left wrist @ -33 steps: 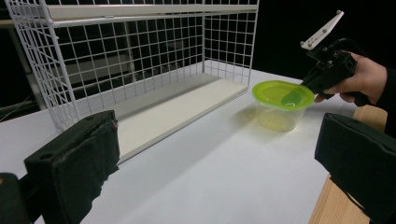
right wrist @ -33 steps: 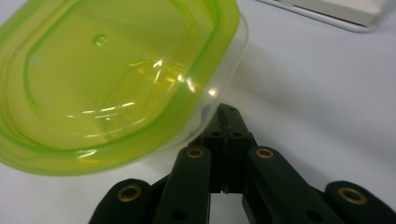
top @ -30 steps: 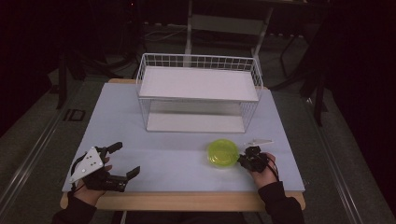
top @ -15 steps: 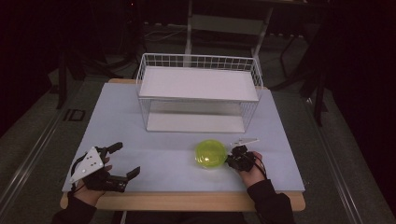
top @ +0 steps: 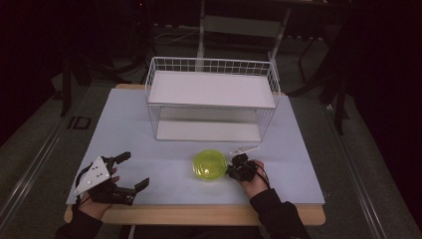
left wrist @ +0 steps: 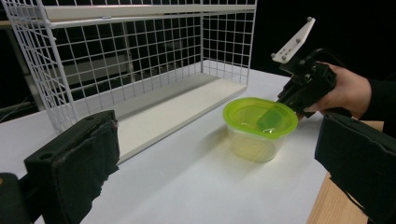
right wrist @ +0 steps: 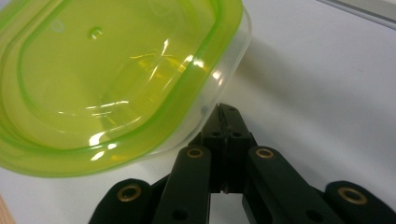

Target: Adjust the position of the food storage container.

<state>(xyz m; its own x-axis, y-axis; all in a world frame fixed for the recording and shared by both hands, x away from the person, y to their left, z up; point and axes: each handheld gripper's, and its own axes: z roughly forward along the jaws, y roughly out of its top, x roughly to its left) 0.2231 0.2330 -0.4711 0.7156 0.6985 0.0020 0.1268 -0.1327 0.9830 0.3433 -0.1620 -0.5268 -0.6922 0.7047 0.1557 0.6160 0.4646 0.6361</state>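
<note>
A clear round container with a lime-green lid (top: 210, 165) (left wrist: 259, 123) (right wrist: 107, 79) stands on the white table in front of the wire rack. My right gripper (top: 231, 172) (right wrist: 228, 112) is shut, its joined tips against the container's right side just below the lid's rim; nothing shows between the jaws. In the left gripper view the right gripper (left wrist: 299, 105) and its hand sit at the container's far edge. My left gripper (top: 134, 170) (left wrist: 215, 163) rests near the table's front left corner, open and empty, jaws pointing toward the container.
A white wire rack (top: 211, 89) (left wrist: 140, 46) with a top shelf and a bottom shelf stands at the middle back of the table (top: 129, 129). The wooden front edge (top: 199, 215) runs below both hands. Dark floor and chair legs surround the table.
The right gripper and the container have slid leftward across the table together. The left gripper has stayed in place.
</note>
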